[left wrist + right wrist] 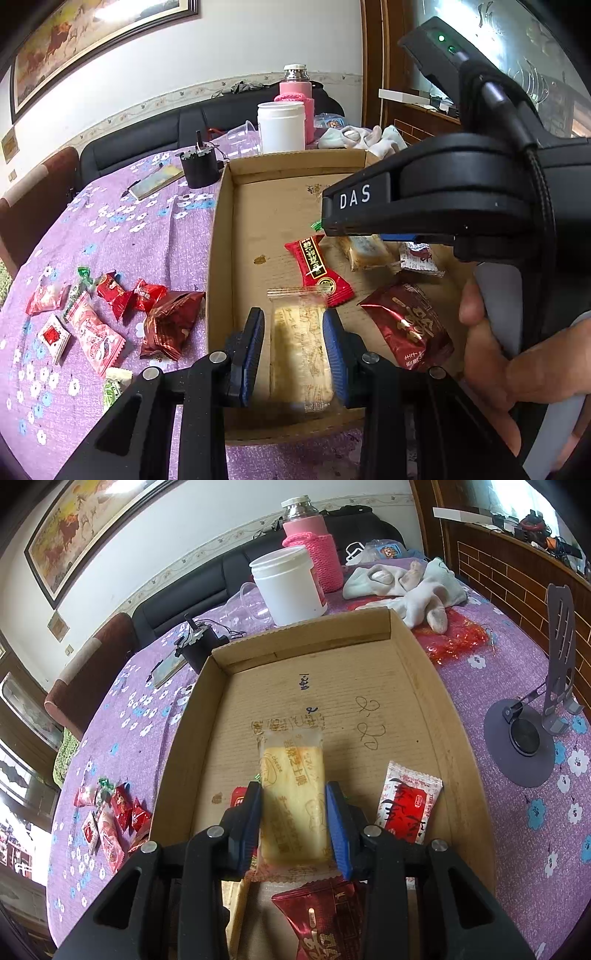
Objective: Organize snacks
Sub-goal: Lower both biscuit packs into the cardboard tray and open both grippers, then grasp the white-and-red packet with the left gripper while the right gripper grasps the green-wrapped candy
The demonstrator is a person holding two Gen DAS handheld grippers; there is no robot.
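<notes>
Both fisheye views sit just behind their own tongs, looking steeply down and forward, close over the cardboard box point(221, 236) on the purple worktop point(122, 229). Left view is offset left and catches the right tongs' body point(436, 195). Shared: box point(413, 653), white jar point(282, 125) point(286, 587), pink flask point(314, 542), sofa.

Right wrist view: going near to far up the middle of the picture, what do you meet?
Dark red snack packet → yellow cheese biscuit packet between the right hand-held gripper pads → bare cardboard tray floor → white plastic jar → pink flask.
</notes>
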